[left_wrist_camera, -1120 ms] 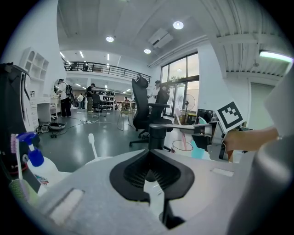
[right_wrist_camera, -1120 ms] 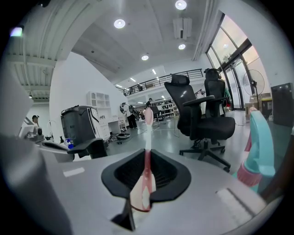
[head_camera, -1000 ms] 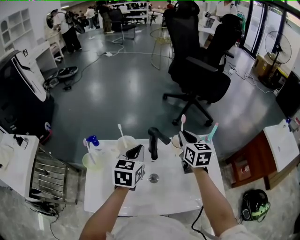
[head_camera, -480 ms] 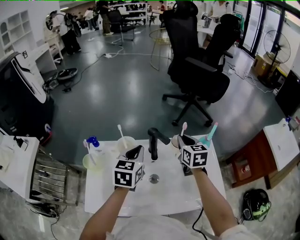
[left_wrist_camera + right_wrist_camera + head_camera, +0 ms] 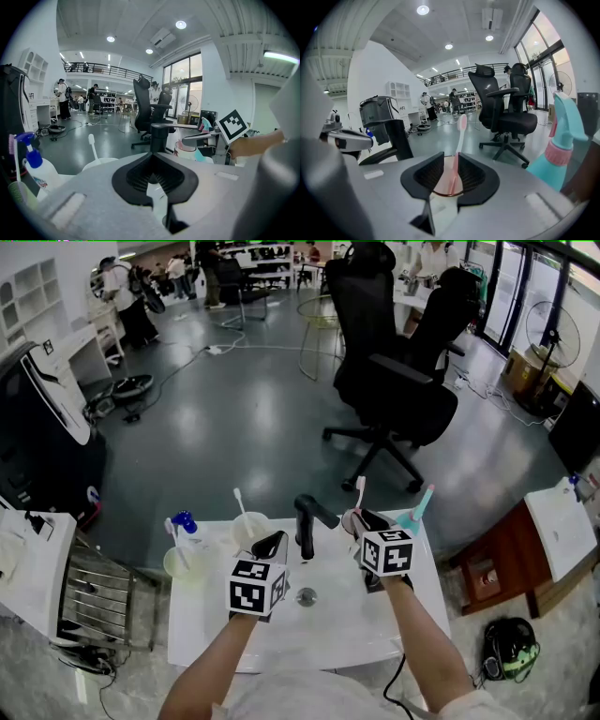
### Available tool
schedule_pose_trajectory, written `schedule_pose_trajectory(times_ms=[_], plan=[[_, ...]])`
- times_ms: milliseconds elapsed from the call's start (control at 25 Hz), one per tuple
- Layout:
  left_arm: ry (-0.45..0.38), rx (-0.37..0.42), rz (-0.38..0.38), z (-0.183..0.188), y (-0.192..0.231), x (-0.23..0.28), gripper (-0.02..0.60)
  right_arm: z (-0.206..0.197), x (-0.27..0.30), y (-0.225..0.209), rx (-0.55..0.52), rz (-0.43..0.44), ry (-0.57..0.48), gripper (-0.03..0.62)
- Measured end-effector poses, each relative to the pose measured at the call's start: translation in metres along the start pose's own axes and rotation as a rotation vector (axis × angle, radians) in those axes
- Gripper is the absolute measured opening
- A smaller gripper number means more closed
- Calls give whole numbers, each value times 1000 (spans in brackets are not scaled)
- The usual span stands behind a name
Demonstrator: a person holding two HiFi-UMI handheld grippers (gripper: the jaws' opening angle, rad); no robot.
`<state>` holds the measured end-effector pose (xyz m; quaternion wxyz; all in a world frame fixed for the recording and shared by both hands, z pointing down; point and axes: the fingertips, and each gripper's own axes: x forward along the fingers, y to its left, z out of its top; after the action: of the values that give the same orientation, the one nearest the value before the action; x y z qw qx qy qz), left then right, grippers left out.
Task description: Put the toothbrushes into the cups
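Pink toothbrush [image 5: 459, 142] stands upright in the pink cup [image 5: 442, 183] at the desk's [image 5: 337, 620] far right, between the right tool's [image 5: 451, 174] jaws, which have just been opening and no longer grip it. Left tool [image 5: 152, 176] is clenched, empty, near the faucet [image 5: 306, 521].

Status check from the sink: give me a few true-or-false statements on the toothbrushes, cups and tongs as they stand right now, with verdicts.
1. The pink toothbrush stands in the pink cup, between the jaws of the right tongs. True; those jaws have just been opening and stand open around it.
2. The left tongs hold a toothbrush. False: their jaws are together with nothing between them.
3. The white cup has a white toothbrush standing in it. True.
4. The teal spray bottle stands to the left of the faucet. False: it stands to the faucet's right, past the right tongs.
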<state>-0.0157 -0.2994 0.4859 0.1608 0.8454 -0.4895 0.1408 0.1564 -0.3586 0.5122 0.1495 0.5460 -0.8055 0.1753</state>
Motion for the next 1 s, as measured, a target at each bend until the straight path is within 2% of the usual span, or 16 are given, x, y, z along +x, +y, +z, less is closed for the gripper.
schedule_pose_trajectory(times_ms=[360,720,1000], plan=[[-5,-8,-2,2,2,-2,3,7,-8,5,0,5,-15,94],[-33,-5,-3,20,6,-7,3,31,-30,13,3,11,-55,91],[-43,-9,12,31,15,-15,3,50,-47,24,-8,14,-94,55]])
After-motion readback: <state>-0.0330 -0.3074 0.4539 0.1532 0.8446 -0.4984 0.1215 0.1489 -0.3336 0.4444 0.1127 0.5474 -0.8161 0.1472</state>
